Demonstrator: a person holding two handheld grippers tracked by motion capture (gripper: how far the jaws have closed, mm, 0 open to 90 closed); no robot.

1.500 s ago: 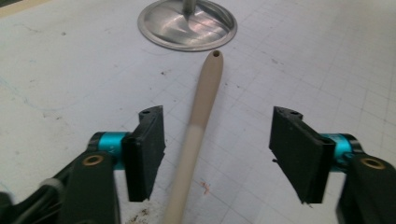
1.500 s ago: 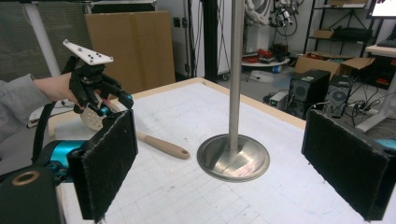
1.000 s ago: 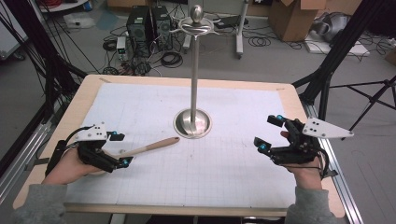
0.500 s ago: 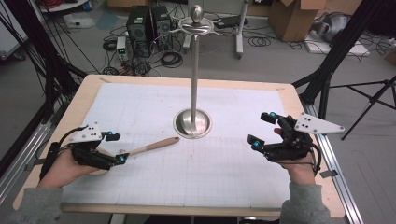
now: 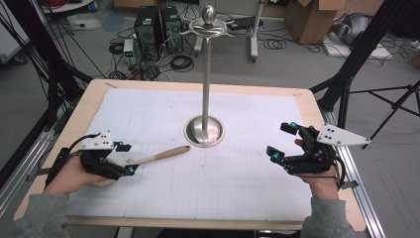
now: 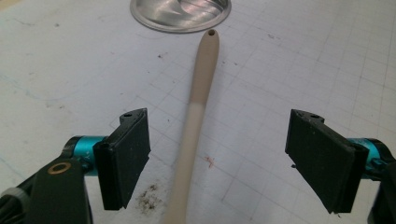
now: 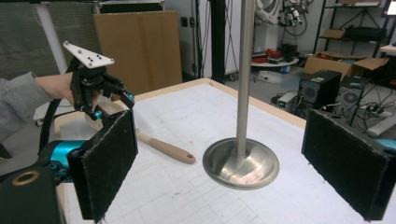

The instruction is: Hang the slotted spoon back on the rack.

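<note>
A wooden spoon [image 5: 159,154] lies on the white gridded mat, its handle end pointing at the metal stand's round base [image 5: 204,132]. My left gripper [image 5: 127,158] straddles the handle near the spoon's head. In the left gripper view the handle [image 6: 198,105] runs up between the jaws of the left gripper [image 6: 218,123], nearer the left pad [image 6: 126,154], and neither pad touches it. These jaws have just been closing and are still open. My right gripper [image 5: 280,140] hovers open at the table's right side with nothing between its jaws. The right gripper view shows the spoon [image 7: 166,149] and the left gripper [image 7: 113,106] farther off.
A tall metal pole [image 5: 207,74] rises from the base at the table's middle, topped by a ring and knob. The base [image 7: 240,163] stands right in front of my right gripper [image 7: 222,135]. Tripod legs, cables, computers and cardboard boxes surround the table.
The left gripper's jaws have drawn closer together around the spoon's handle. The spoon has not moved, and the right gripper has kept its place.
</note>
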